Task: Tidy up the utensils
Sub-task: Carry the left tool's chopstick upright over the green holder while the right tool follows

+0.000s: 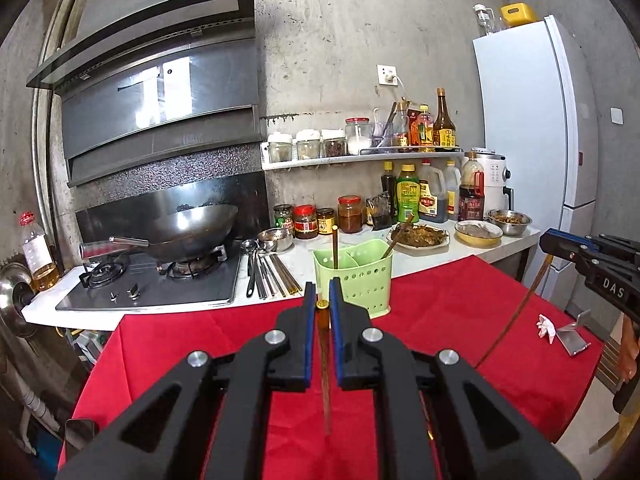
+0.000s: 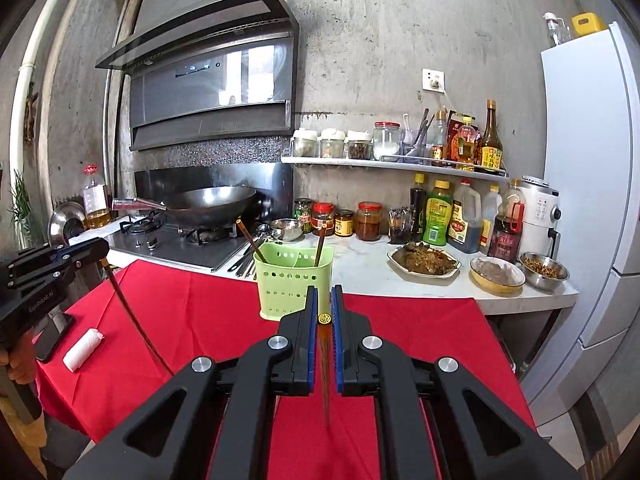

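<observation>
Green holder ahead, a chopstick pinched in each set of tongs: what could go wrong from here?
1. Each chopstick is pinched near its capped top with the long shaft hanging free, so it may swing and miss the green holder.
2. The holder is light-looking and sits on the red cloth; a sideways knock could tip it.
3. Two chopsticks already lean inside; a new one could jam against them. The left tongs and right tongs could also collide there.
</observation>
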A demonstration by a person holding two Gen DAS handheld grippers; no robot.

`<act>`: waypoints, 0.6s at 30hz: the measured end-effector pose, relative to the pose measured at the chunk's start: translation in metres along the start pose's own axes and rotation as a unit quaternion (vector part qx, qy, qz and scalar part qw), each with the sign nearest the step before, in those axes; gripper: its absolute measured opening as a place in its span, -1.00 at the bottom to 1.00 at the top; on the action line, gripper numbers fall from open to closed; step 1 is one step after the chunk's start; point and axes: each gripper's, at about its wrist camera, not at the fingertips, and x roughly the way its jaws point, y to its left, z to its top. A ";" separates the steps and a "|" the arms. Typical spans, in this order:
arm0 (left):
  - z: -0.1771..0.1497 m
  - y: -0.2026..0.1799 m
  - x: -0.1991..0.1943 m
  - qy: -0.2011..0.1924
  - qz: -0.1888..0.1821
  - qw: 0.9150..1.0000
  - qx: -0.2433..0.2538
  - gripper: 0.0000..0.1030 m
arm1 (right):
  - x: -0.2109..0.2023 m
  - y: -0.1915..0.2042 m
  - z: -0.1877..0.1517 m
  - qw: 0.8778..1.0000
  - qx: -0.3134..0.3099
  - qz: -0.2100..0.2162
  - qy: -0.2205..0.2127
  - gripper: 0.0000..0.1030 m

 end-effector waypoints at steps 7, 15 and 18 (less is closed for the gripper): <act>-0.001 0.006 0.009 0.004 0.013 1.000 -0.002 -0.86 | 0.008 0.002 0.000 1.000 -0.010 -0.010 -0.002 -0.86; -0.015 0.013 0.024 0.033 0.021 0.999 -0.016 -0.85 | 0.033 0.004 -0.017 0.999 -0.012 -0.004 0.032 -0.86; -0.021 0.014 0.030 0.043 0.023 0.999 -0.020 -0.85 | 0.048 0.003 -0.031 0.998 -0.010 -0.002 0.058 -0.86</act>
